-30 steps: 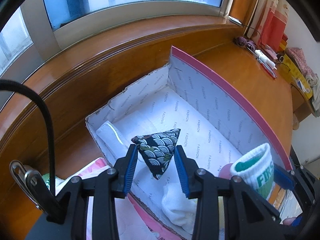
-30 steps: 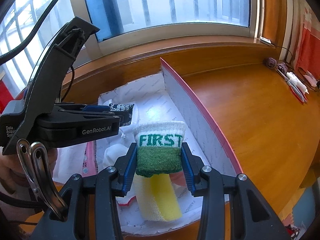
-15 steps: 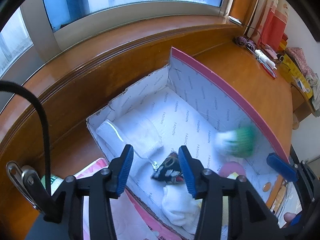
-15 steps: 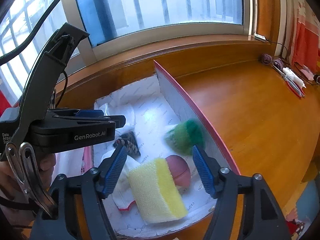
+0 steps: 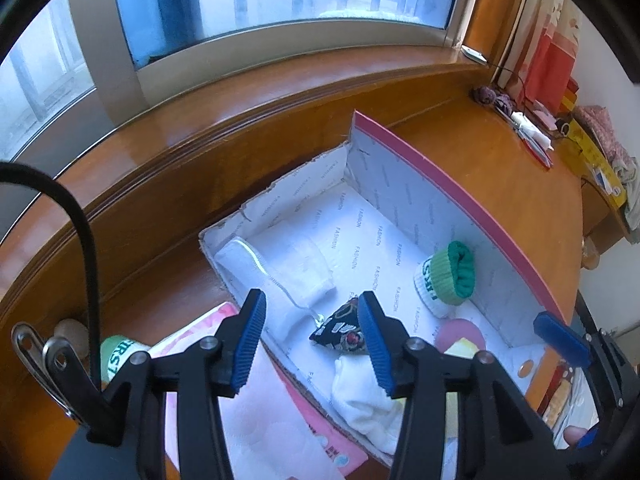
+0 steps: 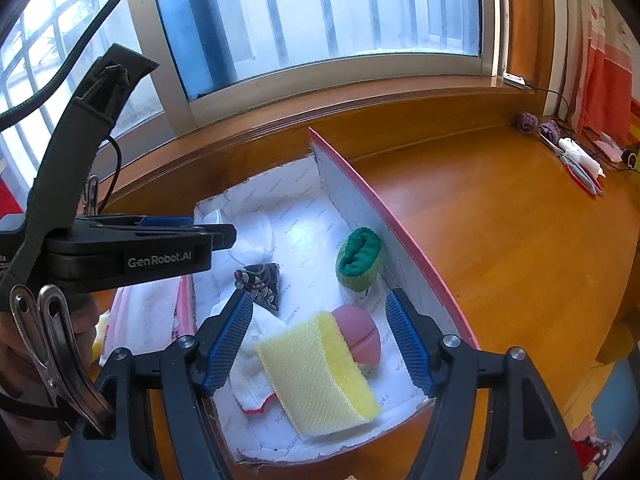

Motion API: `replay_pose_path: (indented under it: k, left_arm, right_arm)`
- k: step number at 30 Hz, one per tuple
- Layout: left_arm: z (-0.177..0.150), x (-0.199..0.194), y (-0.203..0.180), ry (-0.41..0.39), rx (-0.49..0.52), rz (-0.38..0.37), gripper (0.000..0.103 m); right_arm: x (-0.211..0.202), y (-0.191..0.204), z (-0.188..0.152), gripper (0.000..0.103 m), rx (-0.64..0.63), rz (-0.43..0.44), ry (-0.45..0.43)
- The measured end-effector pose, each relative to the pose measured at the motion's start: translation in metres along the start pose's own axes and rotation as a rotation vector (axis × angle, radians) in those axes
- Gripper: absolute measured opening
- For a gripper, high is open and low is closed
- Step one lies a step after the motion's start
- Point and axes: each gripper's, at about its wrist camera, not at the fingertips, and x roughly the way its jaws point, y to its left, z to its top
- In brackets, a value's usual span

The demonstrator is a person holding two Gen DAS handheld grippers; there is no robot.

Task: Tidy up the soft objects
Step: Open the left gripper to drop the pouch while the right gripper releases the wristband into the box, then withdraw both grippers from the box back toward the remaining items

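A cardboard box [image 5: 460, 196] with white lining and a pink rim sits on the wooden table. A black patterned triangular pouch [image 5: 340, 332] lies on the box floor, seen beneath my left gripper [image 5: 310, 296], which is open and holds nothing. A green and white "FIRST" wristband [image 6: 358, 258] lies on its side against the box's right wall. My right gripper [image 6: 318, 296] hovers open above a yellow sponge [image 6: 316, 372] and a pink round thing [image 6: 358, 338], touching neither. White cloths [image 5: 292, 264] lie in the box too.
Outside the box on the left are a second wristband [image 5: 116, 354] and a pink and white packet [image 5: 256, 420]. A wooden window sill [image 6: 360, 96] runs behind the box. Yarn balls [image 6: 528, 120] and scissors [image 6: 580, 172] lie at the far right of the table.
Both grippers opened. The pouch fell from the left one onto the box floor, and the wristband fell from the right one and came to rest by the box's right wall.
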Motion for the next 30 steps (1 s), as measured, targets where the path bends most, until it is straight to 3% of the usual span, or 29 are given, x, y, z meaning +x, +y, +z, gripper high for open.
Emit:
replay_pose_path:
  k: [30]
  left_arm:
    - [-0.045,-0.073,0.043,-0.078,-0.078,0.012,0.052]
  right_arm:
    - [-0.035,0.047,-0.027,0.071,-0.063,0.042,-0.009]
